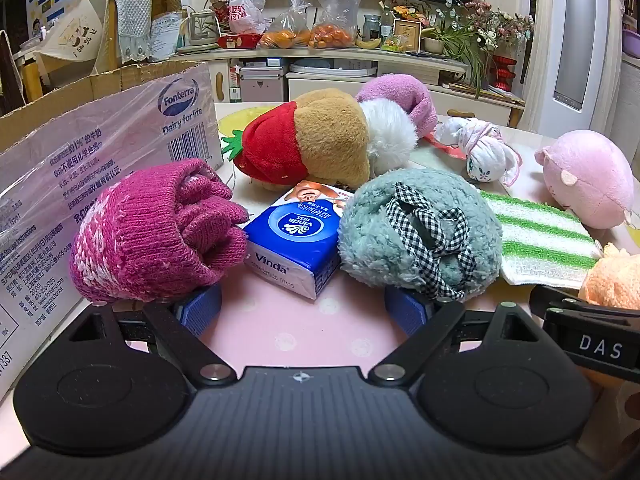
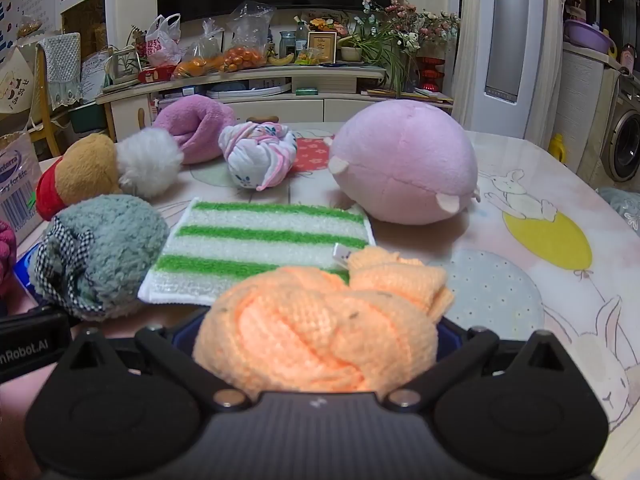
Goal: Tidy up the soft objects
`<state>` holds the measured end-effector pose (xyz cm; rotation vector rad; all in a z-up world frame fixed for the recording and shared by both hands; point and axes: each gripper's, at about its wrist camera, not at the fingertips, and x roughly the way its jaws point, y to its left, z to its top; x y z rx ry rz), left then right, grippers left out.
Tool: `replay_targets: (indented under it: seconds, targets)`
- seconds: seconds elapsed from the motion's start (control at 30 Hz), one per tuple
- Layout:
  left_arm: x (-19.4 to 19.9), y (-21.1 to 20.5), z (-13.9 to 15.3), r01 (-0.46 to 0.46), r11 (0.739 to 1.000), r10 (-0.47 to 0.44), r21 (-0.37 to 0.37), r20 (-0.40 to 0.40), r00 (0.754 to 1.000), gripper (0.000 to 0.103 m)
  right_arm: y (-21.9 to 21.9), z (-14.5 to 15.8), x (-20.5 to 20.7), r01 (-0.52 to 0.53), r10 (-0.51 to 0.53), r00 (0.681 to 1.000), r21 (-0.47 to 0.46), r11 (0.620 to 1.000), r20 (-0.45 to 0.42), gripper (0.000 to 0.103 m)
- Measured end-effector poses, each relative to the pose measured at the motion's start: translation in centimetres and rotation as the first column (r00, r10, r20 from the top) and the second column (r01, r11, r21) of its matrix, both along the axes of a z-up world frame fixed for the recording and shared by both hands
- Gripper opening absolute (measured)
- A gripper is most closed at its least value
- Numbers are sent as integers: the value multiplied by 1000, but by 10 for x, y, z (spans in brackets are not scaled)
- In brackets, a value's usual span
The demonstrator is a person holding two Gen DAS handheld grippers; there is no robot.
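My left gripper [image 1: 304,310] stands open low over the pink table, its blue fingers [image 1: 200,310] spread wide with nothing between them. A magenta knitted glove [image 1: 152,232] lies over the left finger and a teal fluffy ball with a checked ribbon [image 1: 420,236] over the right one. A blue tissue pack [image 1: 296,240] sits just ahead, between those two. My right gripper [image 2: 318,328] is open wide, and an orange knitted bundle [image 2: 320,332] fills the gap between its mostly hidden fingers. I cannot see the pads pressing on it.
A Fonterra cardboard box [image 1: 80,168] stands at the left. Beyond lie a strawberry-and-brown plush [image 1: 312,148], a purple plush [image 2: 192,124], a knotted white cloth [image 2: 256,156], a round pink plush [image 2: 404,160] and a green-striped cloth [image 2: 256,240]. A cluttered shelf stands behind the table.
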<state>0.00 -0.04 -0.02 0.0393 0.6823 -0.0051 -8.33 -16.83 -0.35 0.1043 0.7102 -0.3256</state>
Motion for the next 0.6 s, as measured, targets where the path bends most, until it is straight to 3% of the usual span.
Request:
replay_targets:
  seconds: [0.37, 0.6]
  targets:
    - [-25, 4, 6, 63, 998, -64, -12, -39, 997, 103, 8, 9, -26, -7, 8, 1000, 50, 999, -20, 103]
    - [-54, 15, 21, 89, 996, -88, 31, -33, 996, 103, 15, 37, -53, -3, 1, 999, 62, 998, 44, 103]
